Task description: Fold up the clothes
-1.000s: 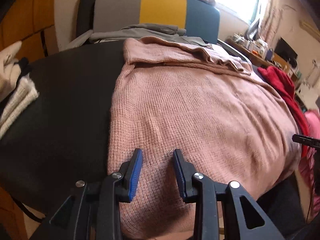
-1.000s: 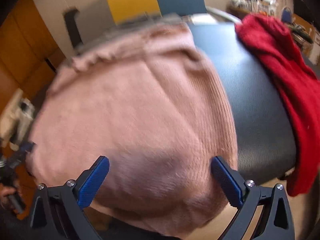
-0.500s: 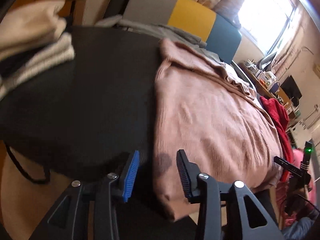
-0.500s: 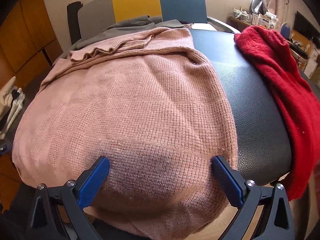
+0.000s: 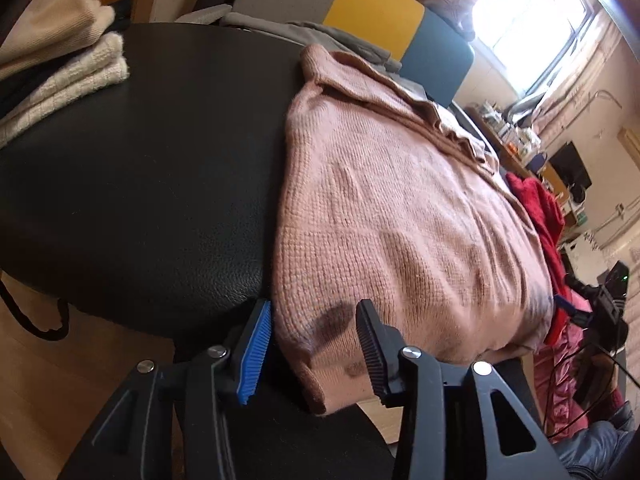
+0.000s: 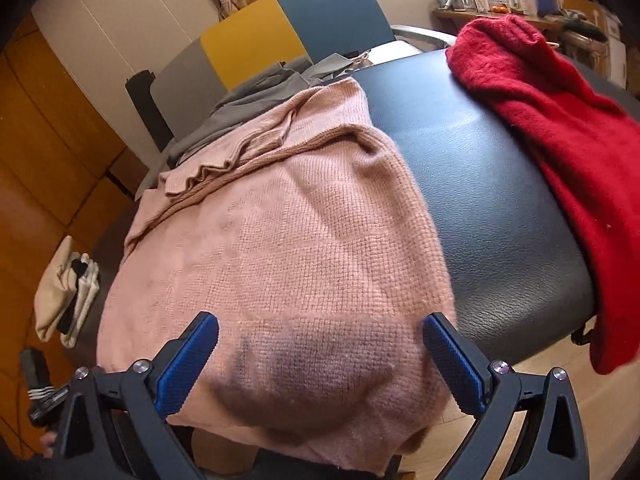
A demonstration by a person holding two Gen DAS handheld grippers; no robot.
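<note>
The left gripper (image 5: 312,344) is sitting at the near left corner of the pink knit sweater (image 5: 400,216), its jaws parted narrowly with the hanging hem corner between them, not pinched. The right gripper (image 6: 320,360) is hovering with its jaws spread wide across the sweater's near right hem, which is drooping over the table edge. The sweater is lying flat across the black leather-topped table (image 6: 492,200), its sleeves folded in and bunched at the far end. A red sweater (image 6: 560,128) is lying well apart to the right; folded cream knits (image 5: 64,76) are stacked at the left. Beyond, grey clothing (image 6: 256,100) is draping near a grey, yellow and blue chair back (image 6: 280,32).
</note>
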